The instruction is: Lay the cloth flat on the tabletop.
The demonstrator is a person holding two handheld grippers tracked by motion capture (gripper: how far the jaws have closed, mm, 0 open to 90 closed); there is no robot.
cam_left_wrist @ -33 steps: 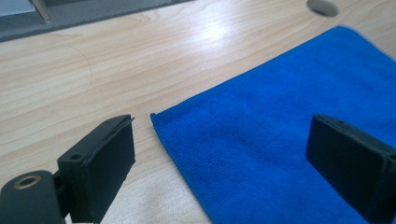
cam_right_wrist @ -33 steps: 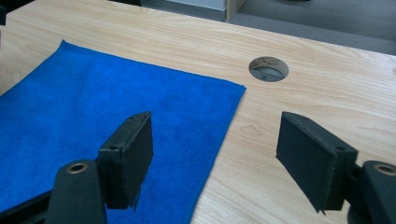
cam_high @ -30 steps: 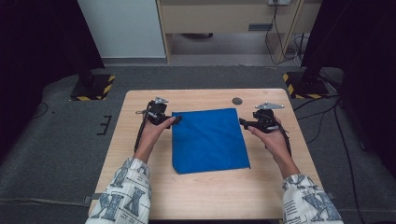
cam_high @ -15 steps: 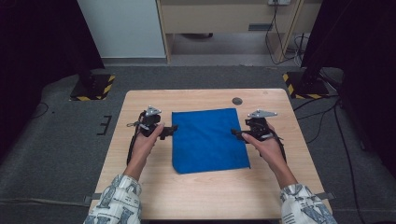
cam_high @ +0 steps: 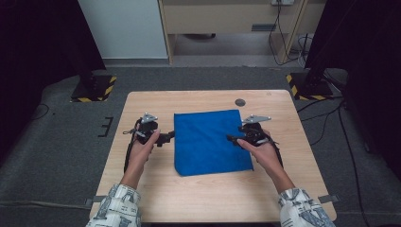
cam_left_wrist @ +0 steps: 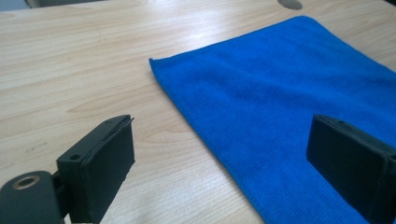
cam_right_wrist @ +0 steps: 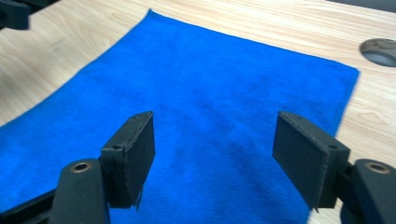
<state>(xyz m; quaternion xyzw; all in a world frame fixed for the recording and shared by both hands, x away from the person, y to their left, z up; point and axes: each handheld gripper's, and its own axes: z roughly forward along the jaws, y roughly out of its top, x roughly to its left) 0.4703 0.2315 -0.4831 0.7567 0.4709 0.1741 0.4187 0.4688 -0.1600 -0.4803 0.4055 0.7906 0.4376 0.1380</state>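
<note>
- Nearest the camera in the high view, two patterned sleeves [cam_high: 118, 205] come in from the bottom edge, and the forearms reach forward over the light wooden desk [cam_high: 208, 201].
- The left hand [cam_high: 142, 147] holds the left claw [cam_high: 166, 138] just off the left edge of the blue cloth [cam_high: 210, 142], pointing at it.
- In the left claw view its jaws stand spread wide, one over bare wood and the other over the cloth's edge, with nothing pinched between them.
- The right hand [cam_high: 257, 149] holds the right claw [cam_high: 231, 138] over the right part of the cloth, pointing inward.
- In the right claw view the right claw [cam_right_wrist: 212, 154] is spread above the cloth [cam_right_wrist: 210, 107]; its jaws have just been closing a little, yet the pads press on nothing.
- The cloth lies flat in the middle of the desk, between the two claws, its edges slightly askew to the desk's edges.
- Farther off, a small round grey cap [cam_high: 240, 102] sits in the desk near the cloth's far right corner.
- Beyond the desk is grey carpet [cam_high: 71, 142], two stands with yellow-and-black striped bases [cam_high: 94, 87], and a wooden cabinet [cam_high: 227, 16] with cables beside it.
</note>
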